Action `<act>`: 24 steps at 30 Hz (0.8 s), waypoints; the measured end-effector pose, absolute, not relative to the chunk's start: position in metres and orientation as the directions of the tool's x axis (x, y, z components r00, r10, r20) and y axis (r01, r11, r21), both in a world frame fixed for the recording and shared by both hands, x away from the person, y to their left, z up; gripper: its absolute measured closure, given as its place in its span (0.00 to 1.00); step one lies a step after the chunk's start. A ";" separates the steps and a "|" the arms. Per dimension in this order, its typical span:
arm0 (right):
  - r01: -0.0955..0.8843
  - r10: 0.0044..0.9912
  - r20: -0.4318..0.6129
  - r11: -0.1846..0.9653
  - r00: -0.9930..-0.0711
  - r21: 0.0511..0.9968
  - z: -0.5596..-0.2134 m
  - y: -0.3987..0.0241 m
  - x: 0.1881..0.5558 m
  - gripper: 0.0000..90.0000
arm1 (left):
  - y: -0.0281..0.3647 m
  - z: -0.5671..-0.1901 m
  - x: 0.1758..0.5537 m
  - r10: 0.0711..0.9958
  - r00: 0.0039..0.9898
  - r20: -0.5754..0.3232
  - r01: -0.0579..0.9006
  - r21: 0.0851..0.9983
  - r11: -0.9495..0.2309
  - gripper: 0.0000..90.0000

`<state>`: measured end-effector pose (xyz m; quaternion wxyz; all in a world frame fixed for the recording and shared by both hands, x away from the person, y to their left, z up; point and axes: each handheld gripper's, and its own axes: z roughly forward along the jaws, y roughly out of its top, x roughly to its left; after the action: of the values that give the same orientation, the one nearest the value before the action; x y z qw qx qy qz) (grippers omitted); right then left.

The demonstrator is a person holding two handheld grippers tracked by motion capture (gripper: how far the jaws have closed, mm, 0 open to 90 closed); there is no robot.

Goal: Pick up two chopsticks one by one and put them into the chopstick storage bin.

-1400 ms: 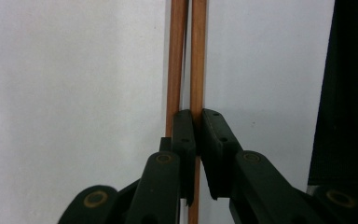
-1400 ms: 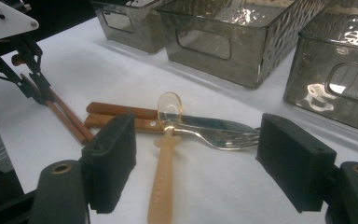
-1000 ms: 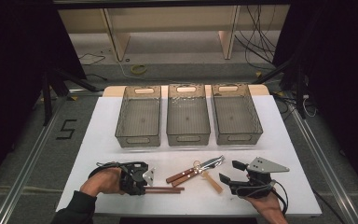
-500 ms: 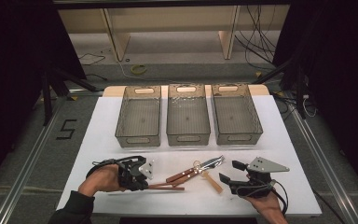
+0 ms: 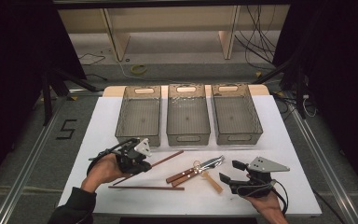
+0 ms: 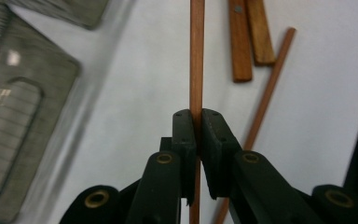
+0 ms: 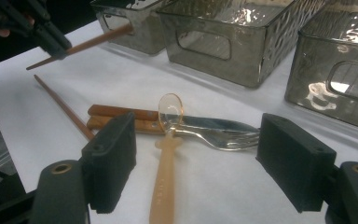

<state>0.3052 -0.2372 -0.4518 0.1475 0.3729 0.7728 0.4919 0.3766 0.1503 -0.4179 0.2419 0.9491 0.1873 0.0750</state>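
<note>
- Chopstick (image 6: 196, 56) is being clamped in the left gripper (image 5: 137, 161), tilting above the table's (image 5: 289, 140) front-left corner.
- Right gripper (image 7: 198, 158) is hovering wide-jawed over the spoon (image 7: 165, 172).

Between our left gripper's (image 5: 142, 164) fingers (image 6: 185, 135) sits one chopstick (image 5: 168, 158), lifted off the table (image 5: 289, 140). The second chopstick (image 5: 147, 188) lies just below them. Knife and fork (image 5: 193, 170) and a spoon (image 5: 208, 177) lie ahead of our right gripper's (image 5: 227, 171) fingers (image 7: 114, 158). Three bins (image 5: 188, 114) stand beyond.
</note>
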 end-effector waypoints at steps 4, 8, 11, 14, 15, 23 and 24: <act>0.433 0.722 0.142 0.235 -0.677 0.870 -0.452 -0.237 0.305 0.32 | 0.154 -0.409 0.387 0.444 0.895 0.045 0.354 0.537 -0.766 0.93; 0.430 0.721 0.144 0.230 -0.678 0.873 -0.451 -0.238 0.305 0.32 | 0.158 -0.398 0.397 0.483 0.874 0.054 0.371 0.566 -0.736 0.93; 0.429 0.720 0.143 0.231 -0.679 0.873 -0.451 -0.237 0.305 0.32 | 0.162 -0.389 0.405 0.508 0.859 0.062 0.381 0.586 -0.715 0.93; 0.430 0.720 0.145 0.230 -0.679 0.873 -0.451 -0.237 0.305 0.32 | 0.166 -0.380 0.413 0.543 0.838 0.063 0.398 0.611 -0.685 0.93; 0.430 0.720 0.145 0.230 -0.679 0.873 -0.451 -0.237 0.305 0.32 | 0.167 -0.378 0.417 0.552 0.832 0.063 0.402 0.617 -0.676 0.93; 0.431 0.719 0.146 0.230 -0.680 0.872 -0.451 -0.237 0.305 0.32 | 0.174 -0.362 0.439 0.603 0.795 0.063 0.427 0.647 -0.631 0.93; 0.430 0.719 0.146 0.229 -0.680 0.873 -0.451 -0.237 0.305 0.32 | 0.174 -0.360 0.441 0.613 0.787 0.065 0.430 0.654 -0.622 0.93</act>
<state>0.3052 -0.2375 -0.4514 0.1452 0.3729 0.7705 0.4962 0.4413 0.1744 -0.3604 0.3206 0.8893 0.2934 0.1426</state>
